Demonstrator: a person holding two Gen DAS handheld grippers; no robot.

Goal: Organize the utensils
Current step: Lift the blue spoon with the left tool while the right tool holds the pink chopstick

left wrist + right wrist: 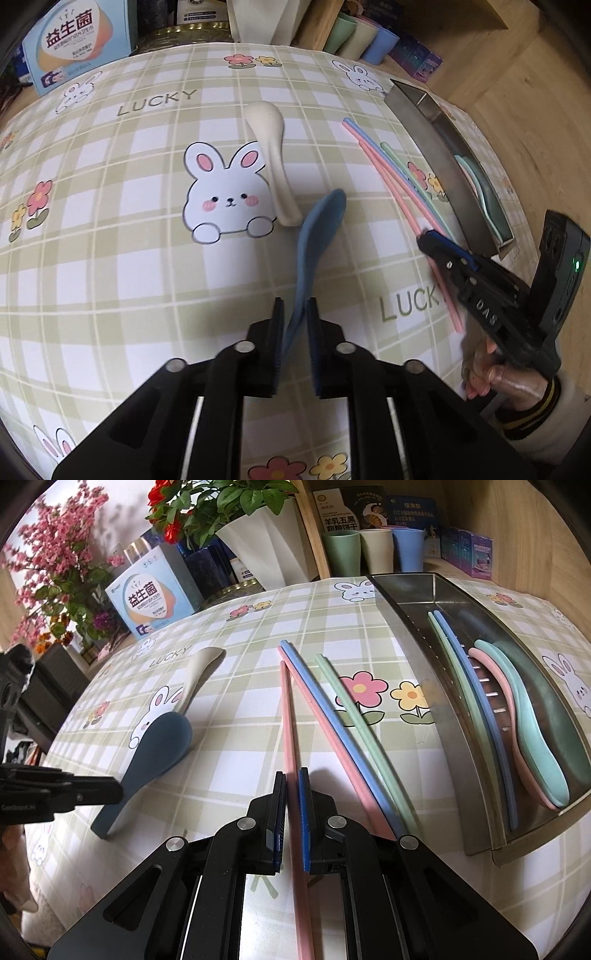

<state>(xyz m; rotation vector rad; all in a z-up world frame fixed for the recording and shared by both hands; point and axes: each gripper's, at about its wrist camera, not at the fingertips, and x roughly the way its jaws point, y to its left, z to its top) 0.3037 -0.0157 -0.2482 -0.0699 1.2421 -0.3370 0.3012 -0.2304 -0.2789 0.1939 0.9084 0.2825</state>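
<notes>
The left gripper (294, 314) is clamping the blue spoon (317, 236); the right gripper (291, 786) is clamping 1 pink chopstick (287, 716) on the desk (229, 738).

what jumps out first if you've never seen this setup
Each gripper has a utensil between its fingers: the left gripper on a dark blue spoon, the right gripper on a pink chopstick. At the right edge, a steel tray already holds chopsticks and spoons.

Utensils at the fingers
Blue spoon (317, 236) stood clamped between left fingers (277, 332); pink chopstick (290, 738) lay between right fingers (303, 812).
</notes>
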